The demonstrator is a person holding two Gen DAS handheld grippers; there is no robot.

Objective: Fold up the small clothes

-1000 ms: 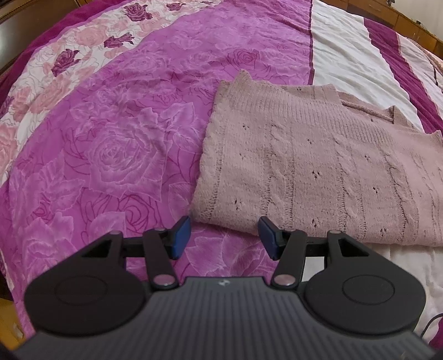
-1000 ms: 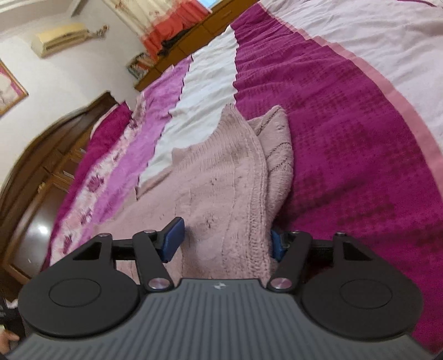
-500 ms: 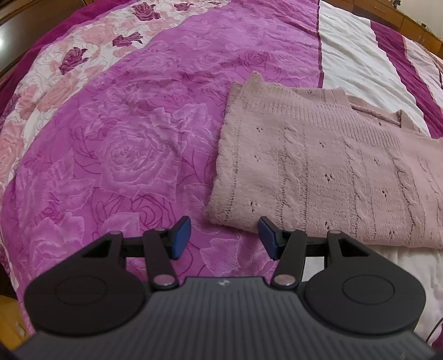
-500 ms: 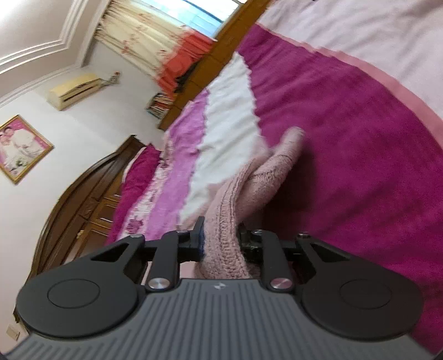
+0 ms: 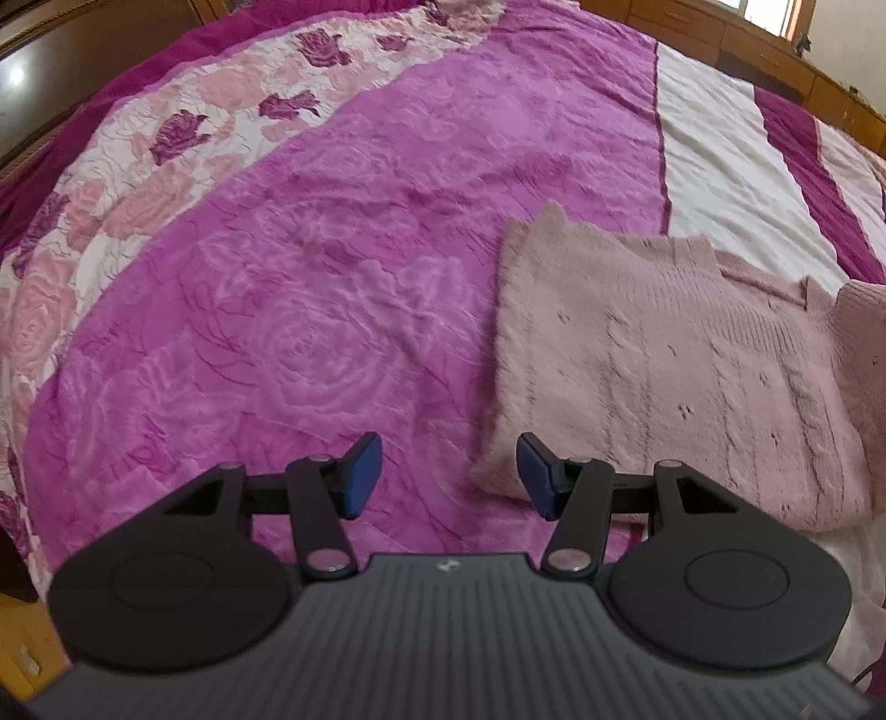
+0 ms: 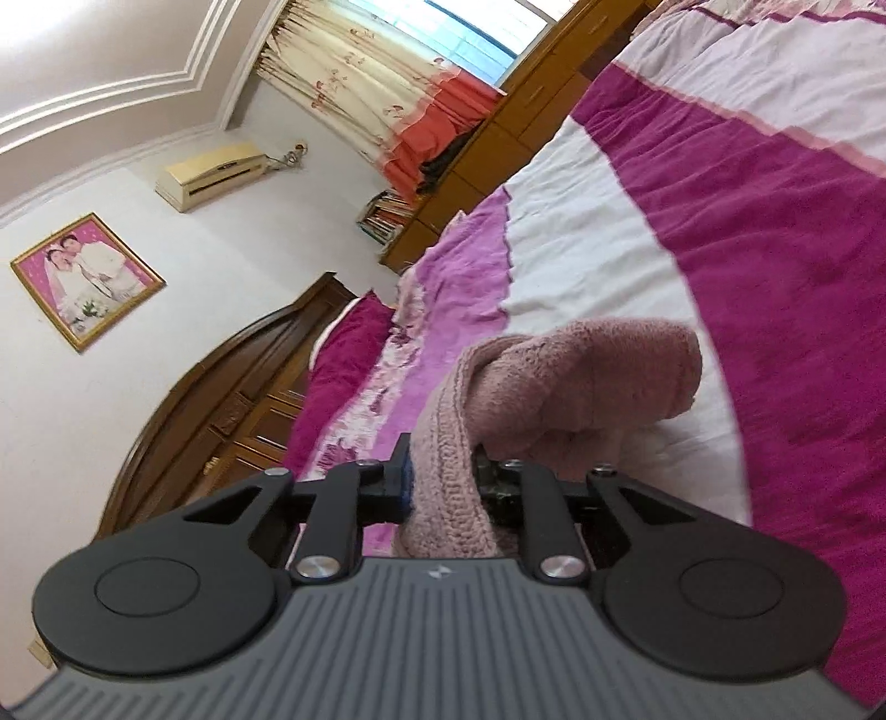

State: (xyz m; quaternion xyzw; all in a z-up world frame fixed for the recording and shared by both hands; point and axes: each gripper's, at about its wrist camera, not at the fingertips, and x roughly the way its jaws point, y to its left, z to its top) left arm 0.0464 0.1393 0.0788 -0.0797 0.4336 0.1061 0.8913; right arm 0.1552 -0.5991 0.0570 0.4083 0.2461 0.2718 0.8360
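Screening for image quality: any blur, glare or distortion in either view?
Left wrist view: sweater edges motion-smeared, bedspread bowed by fisheye, small glare top left. Right wrist view: sweater's far end blurred, horizon steeply tilted, bright window.

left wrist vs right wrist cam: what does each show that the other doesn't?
Left wrist only: the open left gripper with nothing between its pads, and the pink cable-knit sweater lying flat on the magenta rose-patterned bedspread.

Right wrist only: the right gripper, jaws closing on a bunched fold of sweater, plus a framed photo, wall air conditioner and curtains.

Both: sweater and bedspread.
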